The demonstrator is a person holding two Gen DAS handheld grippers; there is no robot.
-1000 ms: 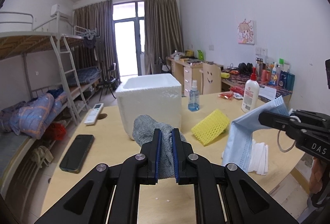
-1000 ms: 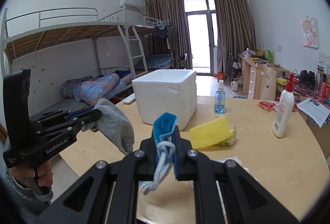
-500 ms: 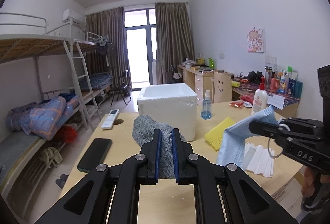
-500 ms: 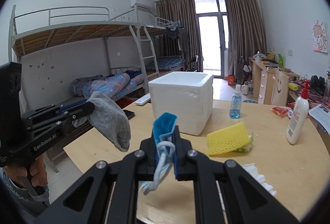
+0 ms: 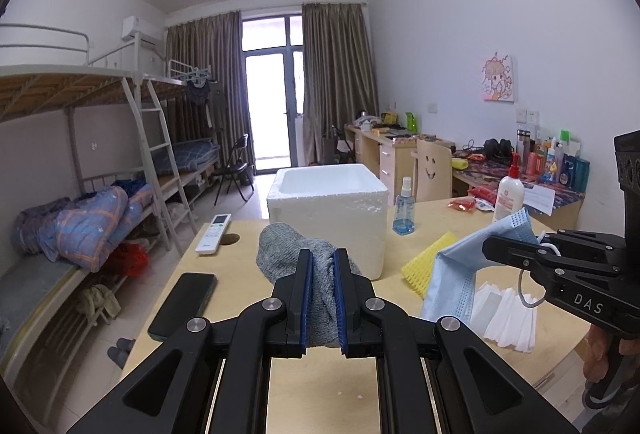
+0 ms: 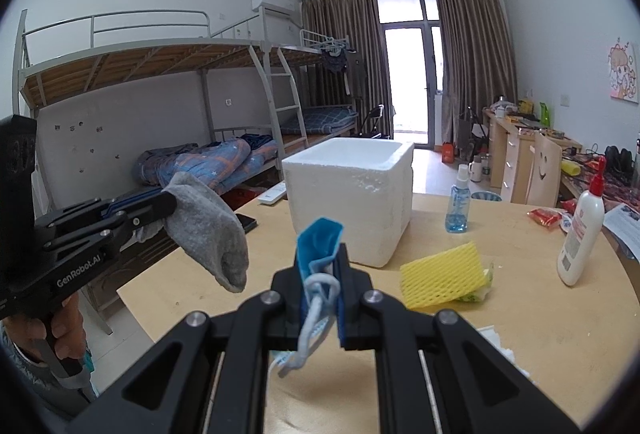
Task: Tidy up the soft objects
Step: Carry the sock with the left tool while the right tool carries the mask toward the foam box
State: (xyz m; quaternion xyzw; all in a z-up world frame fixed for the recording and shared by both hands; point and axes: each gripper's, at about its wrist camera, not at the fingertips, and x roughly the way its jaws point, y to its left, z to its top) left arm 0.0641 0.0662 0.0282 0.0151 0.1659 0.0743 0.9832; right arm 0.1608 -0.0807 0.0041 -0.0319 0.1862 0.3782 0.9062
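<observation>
Two hand-held grippers were up over the wooden counter, each clamped on one soft thing. The left hand-held gripper had its blue pads nearly together on one grey sock, which in the right wrist view hung toe-down in the air, clear of the counter. The right hand-held gripper was pinched just as tightly on one blue face mask, its white ear loop dangling below the jaws.

On the counter stood one white foam box, open at the top, with one yellow foam net sleeve lying near its right side. Further right stood one blue spray bottle and one white pump bottle with a red cap. One stack of white masks lay beneath the blue mask, and one black phone and one white remote lay on the left.

The left tool's side read "GenRobot.AI"; the right tool's read "DAS". The bottle labels were too small to read.
</observation>
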